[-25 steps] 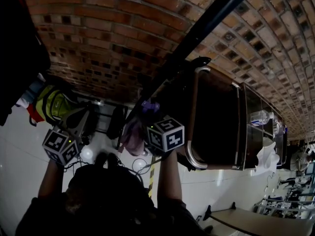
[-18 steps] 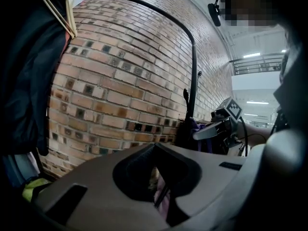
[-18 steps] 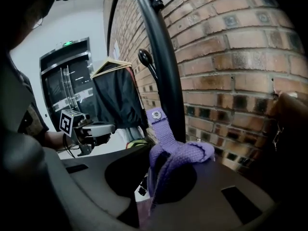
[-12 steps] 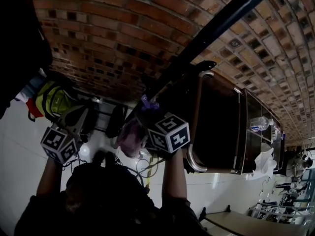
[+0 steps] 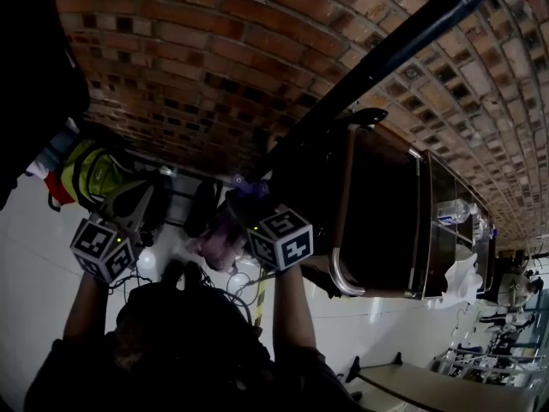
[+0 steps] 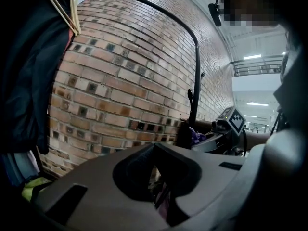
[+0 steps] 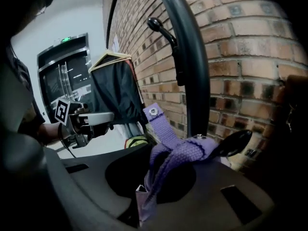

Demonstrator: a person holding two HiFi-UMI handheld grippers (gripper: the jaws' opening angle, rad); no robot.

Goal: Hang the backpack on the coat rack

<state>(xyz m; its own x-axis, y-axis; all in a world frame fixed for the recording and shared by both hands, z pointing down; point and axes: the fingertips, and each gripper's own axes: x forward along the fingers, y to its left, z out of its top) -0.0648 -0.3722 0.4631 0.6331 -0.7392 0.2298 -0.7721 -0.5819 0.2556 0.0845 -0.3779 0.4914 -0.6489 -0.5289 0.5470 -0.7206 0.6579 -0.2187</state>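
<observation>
Right gripper (image 7: 143, 196) is clamped on the backpack's (image 5: 214, 237) purple strap (image 7: 178, 153), held just beside the coat rack's (image 7: 192, 81) lower hook (image 7: 236, 142). Left gripper (image 6: 159, 198) looks nearly closed, its grip unclear. This seems the hooking step: next, slip the strap over that hook.

**Materials and Finishes**

The strap (image 7: 166, 129) clamped in my right gripper (image 7: 144, 196) is purple woven cloth, coarse and matt, with a metal eyelet at its 11 o'clock end. My shell is smooth matt grey plastic. The coat rack (image 7: 190, 76) at 12 o'clock is glossy black metal tube. The wall (image 5: 214, 75) is rough matt brick. The jacket (image 7: 115, 95) at 10 o'clock is dark matt cloth on a pale wooden hanger (image 7: 113, 57).
</observation>
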